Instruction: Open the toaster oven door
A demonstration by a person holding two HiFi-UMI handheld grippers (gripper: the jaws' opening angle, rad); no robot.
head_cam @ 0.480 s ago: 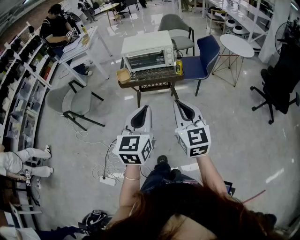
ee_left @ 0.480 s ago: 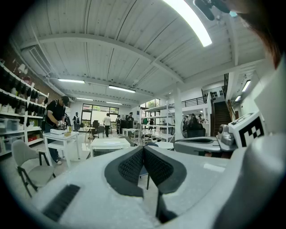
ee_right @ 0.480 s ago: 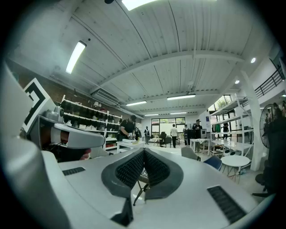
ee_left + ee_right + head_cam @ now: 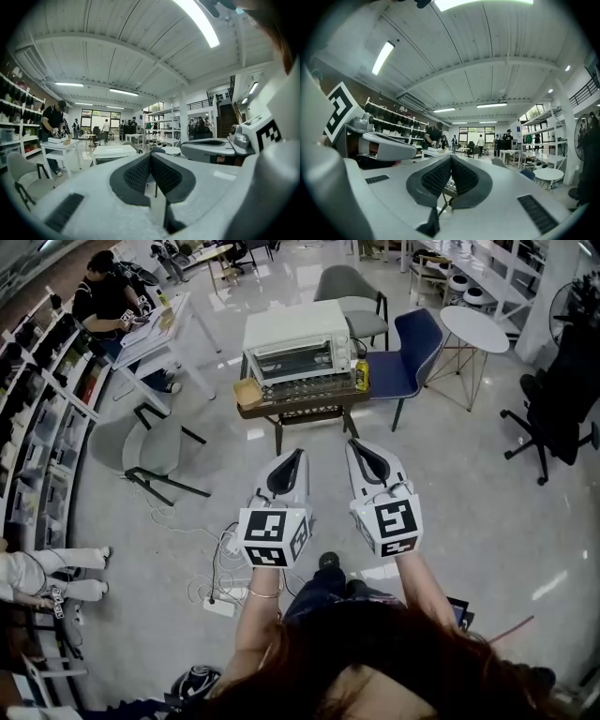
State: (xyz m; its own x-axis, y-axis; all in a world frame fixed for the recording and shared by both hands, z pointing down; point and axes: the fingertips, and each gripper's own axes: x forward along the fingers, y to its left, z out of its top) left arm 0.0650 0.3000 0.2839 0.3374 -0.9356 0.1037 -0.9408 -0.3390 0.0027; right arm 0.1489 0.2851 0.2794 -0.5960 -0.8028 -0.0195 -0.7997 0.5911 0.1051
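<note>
Starting at the left, a grey chair (image 4: 150,442) is seen on the floor. Further along, the white toaster oven (image 4: 295,329) is set on a low dark table (image 4: 281,410), its glass door (image 4: 298,361) shut, flanked by a small tan box (image 4: 247,391) and a yellow can (image 4: 360,374). Well short of the oven, the left gripper (image 4: 297,455) is held with jaws pressed together on nothing. Beside it, the right gripper (image 4: 352,444) is likewise closed and empty.
</note>
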